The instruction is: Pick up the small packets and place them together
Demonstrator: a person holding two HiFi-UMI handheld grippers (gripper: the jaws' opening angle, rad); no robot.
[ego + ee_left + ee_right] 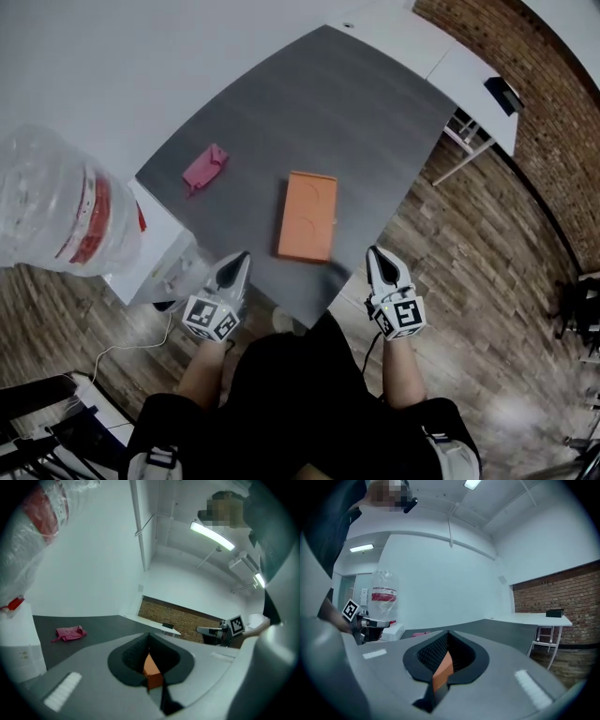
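One dark table [281,103] fills most of the head view, with one big clear water bottle [56,211] just off its left edge. On the table there's one flat orange box [307,216] near the near edge, long side running near to far, sitting between my two grippers. My left gripper [241,258] and right gripper [374,253] both hang at the near edge, each with its jaws pressed together and nothing pinched, as far as I can make out. The smallest thing is the packet: I count just one pink packet [204,169], even though the task talks about several. It lies far and a bit left of my left gripper and left of the orange box, well apart from it, its long axis slanting from near-left to far-right. The left hand is clearly the closer one, so I'd guess it makes the reach, and the jaws need to spread first.
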